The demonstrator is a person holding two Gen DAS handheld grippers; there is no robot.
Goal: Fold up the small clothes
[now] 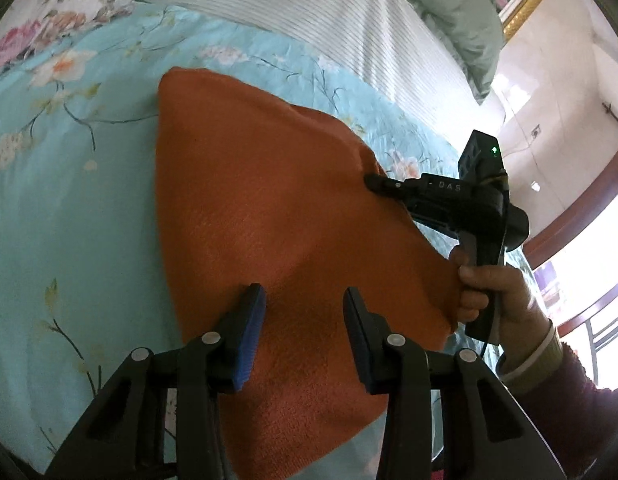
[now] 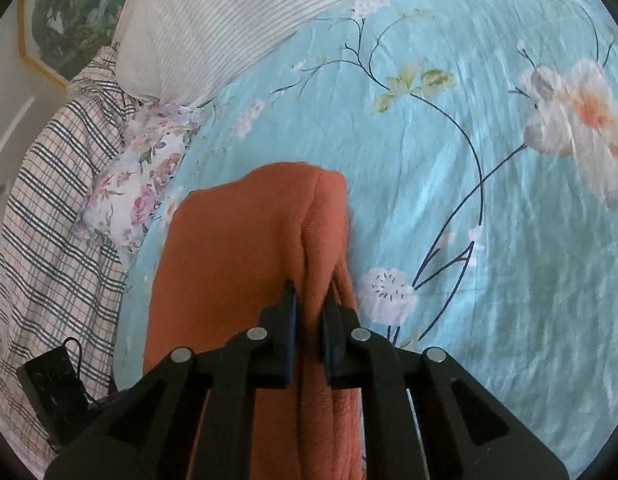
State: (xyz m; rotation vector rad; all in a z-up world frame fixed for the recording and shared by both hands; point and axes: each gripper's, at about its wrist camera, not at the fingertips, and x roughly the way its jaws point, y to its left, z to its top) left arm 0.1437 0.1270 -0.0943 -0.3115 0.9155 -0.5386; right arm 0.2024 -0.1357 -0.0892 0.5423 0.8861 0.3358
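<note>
Orange knit garment (image 1: 269, 216) is lying on a light blue floral bedspread (image 1: 69, 200), taking up the middle of the left wrist view and running down to the bottom edge. It looks like a soft, fuzzy sweater-type fabric, spread mostly flat with a rounded top edge toward the upper left of the frame.

Left gripper (image 1: 303, 308) sits at the bottom centre of its own view, jaws partly open with a clear gap between the blue pads. It's hovering over the orange fabric and I can't see the pads pinching anything, so nothing is held there.

Right gripper (image 2: 309, 312) is a different story. In the right wrist view its jaws are nearly shut and a bunched fold of the orange cloth runs right up between them, so it's clamped on the garment's edge. You can see it from the other side too: in the left wrist view the right gripper (image 1: 373, 182) comes in from the right of the frame with its tip on the garment's right edge, and the person's hand (image 1: 489, 288) grips the handle below it, with a dark sleeve cuff showing at the lower right.

Around the scene: a white striped pillow (image 1: 309, 8) across the top of the left view, a plaid blanket (image 2: 49, 200) down the left side of the right view, and a small pink floral cushion (image 2: 129, 200) next to it. A gold-framed picture (image 2: 61, 20) hangs in the upper left corner of the right view.
</note>
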